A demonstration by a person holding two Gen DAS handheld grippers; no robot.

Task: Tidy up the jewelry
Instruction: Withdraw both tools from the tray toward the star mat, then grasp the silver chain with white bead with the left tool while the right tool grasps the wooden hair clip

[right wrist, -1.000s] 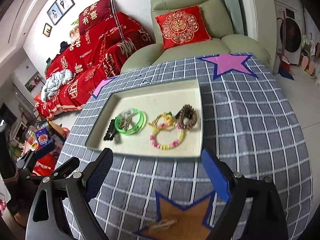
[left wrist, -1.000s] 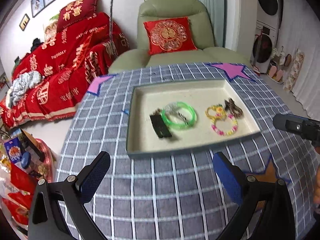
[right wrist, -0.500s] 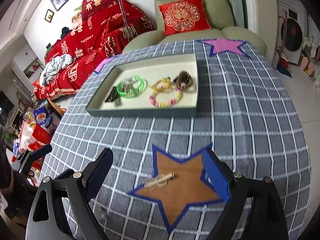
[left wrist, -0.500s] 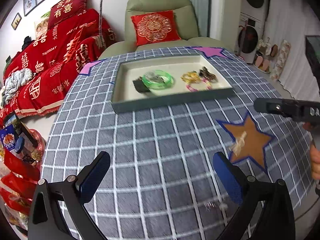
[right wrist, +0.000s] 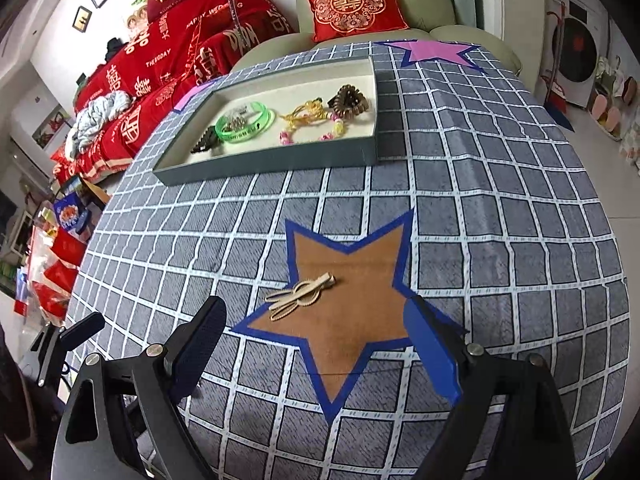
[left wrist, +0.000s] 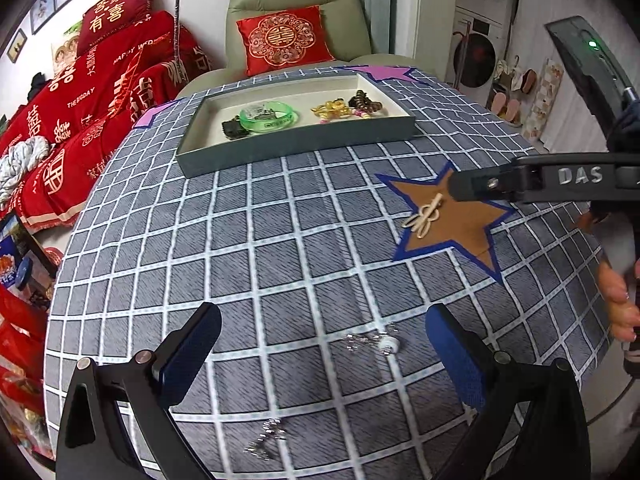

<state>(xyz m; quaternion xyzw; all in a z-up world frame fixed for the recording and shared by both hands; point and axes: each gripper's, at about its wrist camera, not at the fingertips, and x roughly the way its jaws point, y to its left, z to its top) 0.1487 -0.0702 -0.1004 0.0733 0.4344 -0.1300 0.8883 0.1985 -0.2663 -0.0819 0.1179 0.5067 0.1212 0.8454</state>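
Note:
A grey tray (left wrist: 296, 148) (right wrist: 264, 164) at the far side of the checked table holds a green bangle (left wrist: 269, 118) (right wrist: 244, 128), a black clip (left wrist: 234, 130), yellow and pink bead bracelets (right wrist: 308, 120) and a brown hair tie (right wrist: 350, 100). A beige hair clip (right wrist: 300, 296) (left wrist: 424, 216) lies on a brown star patch (right wrist: 360, 320). My right gripper (right wrist: 316, 344) hangs open just before and above it. Small silver pieces (left wrist: 372, 340) lie on the cloth between the fingers of my open left gripper (left wrist: 320, 356). Another silver piece (left wrist: 266, 442) lies nearer.
A green armchair with a red cushion (left wrist: 284, 40) stands behind the table, a red-covered sofa (left wrist: 80, 92) to the left. Washing machines (right wrist: 576, 44) stand at the right. A hand (left wrist: 620, 300) holds the right gripper's handle at the table's right edge.
Both grippers have drawn back from the tray toward the near side of the table and sunk lower. The star patch with the hair clip and the silver pieces have come into view.

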